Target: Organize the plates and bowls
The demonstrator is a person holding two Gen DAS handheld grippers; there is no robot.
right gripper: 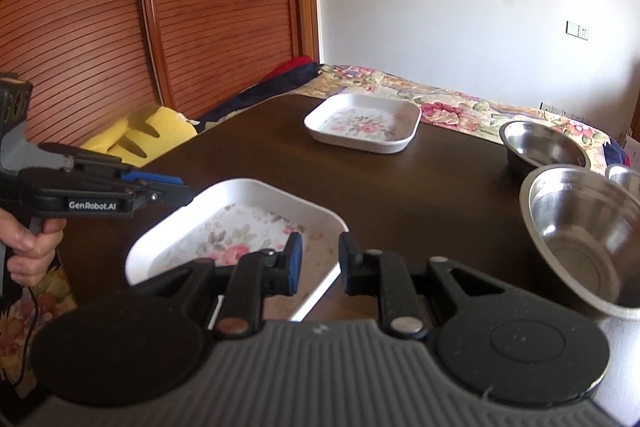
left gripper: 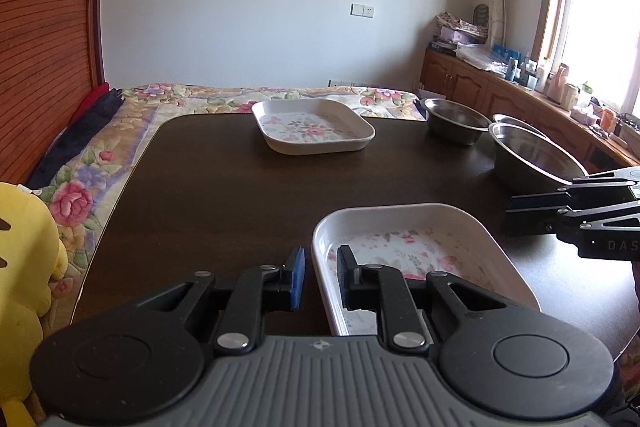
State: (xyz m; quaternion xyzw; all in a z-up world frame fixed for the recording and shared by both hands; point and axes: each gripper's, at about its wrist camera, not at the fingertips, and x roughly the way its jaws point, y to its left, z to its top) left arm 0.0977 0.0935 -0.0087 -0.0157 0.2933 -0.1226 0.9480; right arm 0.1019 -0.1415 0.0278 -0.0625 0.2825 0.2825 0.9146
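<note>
Two plates: one right at the left claw's fingertips, its rim between them, and one far ahead of that claw across the table. Three steel bowls, all ahead and to the right of the left claw: a big one, a smaller one beyond it, and a third mostly hidden behind the big one. Two claws; the right sits just right of the near plate.
</note>
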